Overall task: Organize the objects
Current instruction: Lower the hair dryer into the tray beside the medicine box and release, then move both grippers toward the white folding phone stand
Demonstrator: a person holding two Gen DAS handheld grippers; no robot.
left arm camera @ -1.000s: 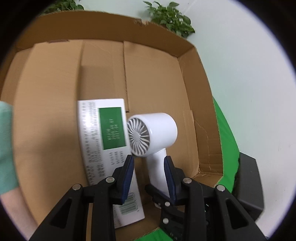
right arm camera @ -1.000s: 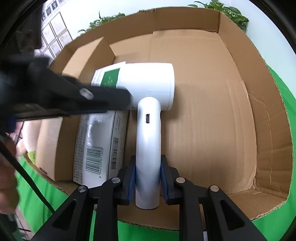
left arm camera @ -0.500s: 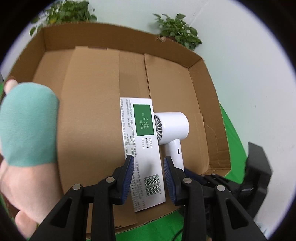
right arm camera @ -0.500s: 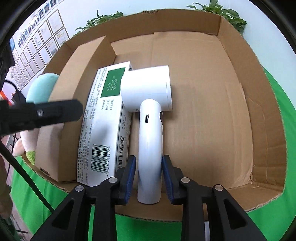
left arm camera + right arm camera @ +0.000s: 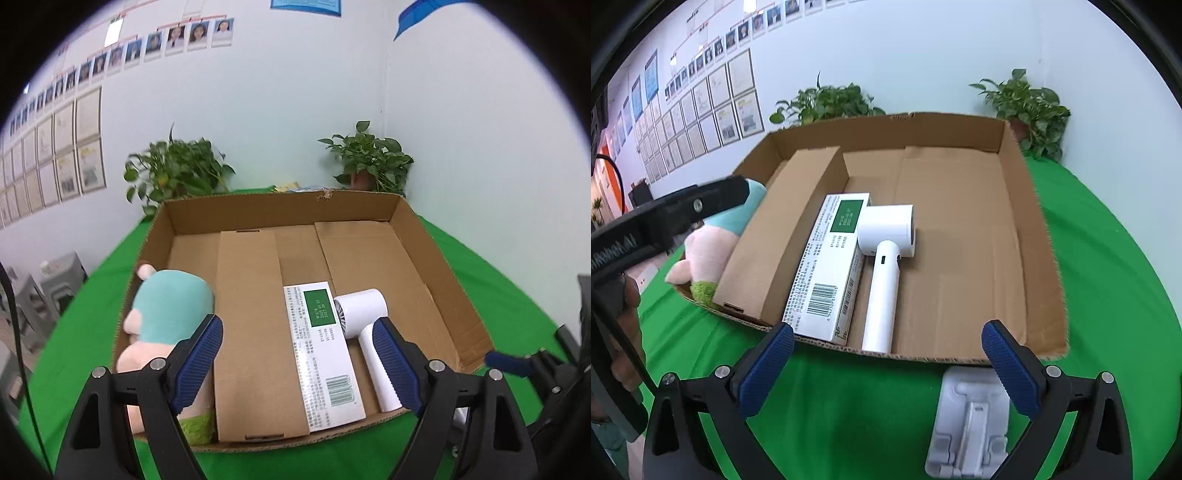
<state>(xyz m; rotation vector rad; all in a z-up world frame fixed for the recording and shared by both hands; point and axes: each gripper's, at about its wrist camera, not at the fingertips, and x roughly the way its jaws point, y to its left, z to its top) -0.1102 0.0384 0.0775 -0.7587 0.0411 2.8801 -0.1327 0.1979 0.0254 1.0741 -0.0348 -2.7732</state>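
A shallow brown cardboard tray (image 5: 1030, 229) sits on the green-covered surface (image 5: 1108, 295), its contents lined up side by side, apparently to leave the right-hand half of the floor free. A white handheld hair dryer (image 5: 886, 258) lies flat with its handle toward the near rim and its barrel touching a long white carton with a green label and barcode (image 5: 827, 266), which in turn rests against a plain brown cardboard box (image 5: 783, 229). At the far left, a teal-and-pink plush toy (image 5: 713, 243) fills the gap between that box and the tray's left wall.

The left tool (image 5: 295, 358) hangs above the near edge of the tray, its blue-padded jaws opening with nothing between them. The right tool (image 5: 886, 365) hovers over the surface just in front of the tray, its jaws likewise spreading wide and empty. The dryer and carton lie free of both.

A white plastic folding stand (image 5: 967, 424) lies on the surface just outside the tray's near rim, almost directly under the right tool and not yet packed. It looks the likeliest next item, and the bare cardboard to the right of the dryer gives it room. Two potted green plants (image 5: 369, 158) stand behind the tray against the pale wall.
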